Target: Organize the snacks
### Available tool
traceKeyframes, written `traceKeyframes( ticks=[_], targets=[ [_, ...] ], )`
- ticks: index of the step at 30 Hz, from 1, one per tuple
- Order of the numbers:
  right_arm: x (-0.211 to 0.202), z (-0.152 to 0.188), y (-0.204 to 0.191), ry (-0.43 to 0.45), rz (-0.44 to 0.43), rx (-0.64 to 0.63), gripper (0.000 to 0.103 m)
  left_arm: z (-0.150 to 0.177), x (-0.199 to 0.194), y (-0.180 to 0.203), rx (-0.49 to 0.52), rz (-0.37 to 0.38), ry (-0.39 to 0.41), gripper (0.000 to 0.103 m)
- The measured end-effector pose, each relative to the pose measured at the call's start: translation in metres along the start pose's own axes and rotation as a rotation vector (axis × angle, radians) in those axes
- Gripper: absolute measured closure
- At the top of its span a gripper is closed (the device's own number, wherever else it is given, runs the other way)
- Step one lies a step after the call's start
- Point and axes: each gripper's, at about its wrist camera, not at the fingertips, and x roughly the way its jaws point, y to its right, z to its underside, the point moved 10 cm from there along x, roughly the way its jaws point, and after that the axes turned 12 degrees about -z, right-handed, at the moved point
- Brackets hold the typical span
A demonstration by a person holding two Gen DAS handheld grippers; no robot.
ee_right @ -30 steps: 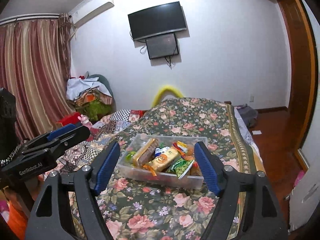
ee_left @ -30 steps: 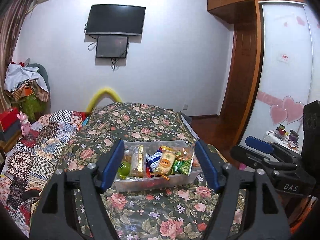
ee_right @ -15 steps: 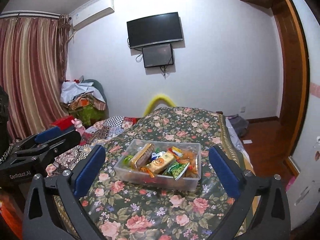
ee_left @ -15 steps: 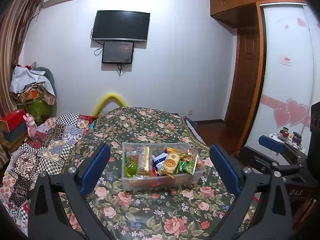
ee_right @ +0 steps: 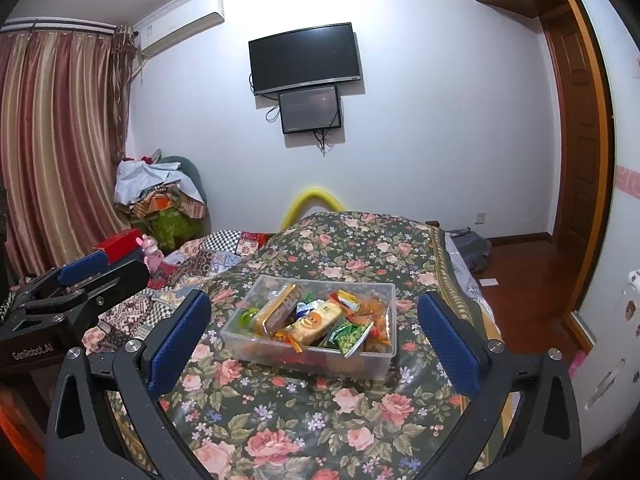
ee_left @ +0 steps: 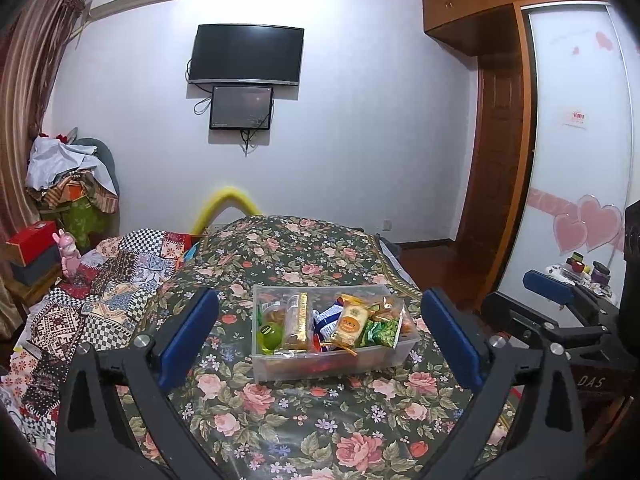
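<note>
A clear plastic box [ee_left: 408,350] [ee_right: 384,308] full of wrapped snacks sits on a floral cloth-covered surface [ee_left: 304,420] [ee_right: 288,412]. Inside are a long golden biscuit pack [ee_left: 298,318], a cream pack with an orange face [ee_left: 352,320] [ee_right: 316,322], a green pack [ee_left: 380,332] [ee_right: 348,334] and a green round item [ee_left: 270,332]. My left gripper [ee_left: 320,336] is open wide and empty, behind the box. My right gripper [ee_right: 314,338] is open wide and empty, also short of the box. Each gripper shows at the other view's edge.
A patchwork quilt [ee_left: 80,300] lies to the left. A pile of clothes [ee_left: 72,176] and a red box [ee_left: 32,238] stand at far left. A wardrobe and door [ee_left: 500,160] are on the right, with wooden floor [ee_right: 528,272] beside the bed.
Both grippers have opened wider and pulled back and up from the box, so it looks smaller and more of the room shows.
</note>
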Motion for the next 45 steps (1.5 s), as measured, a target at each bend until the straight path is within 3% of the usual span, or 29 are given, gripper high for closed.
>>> traceKeyframes(
  ticks=[45],
  targets=[
    [-0.004, -0.002, 0.007, 0.007, 0.022, -0.002, 0.000, 0.002, -0.003, 0.010, 0.025, 0.012, 0.009, 0.000]
  ],
)
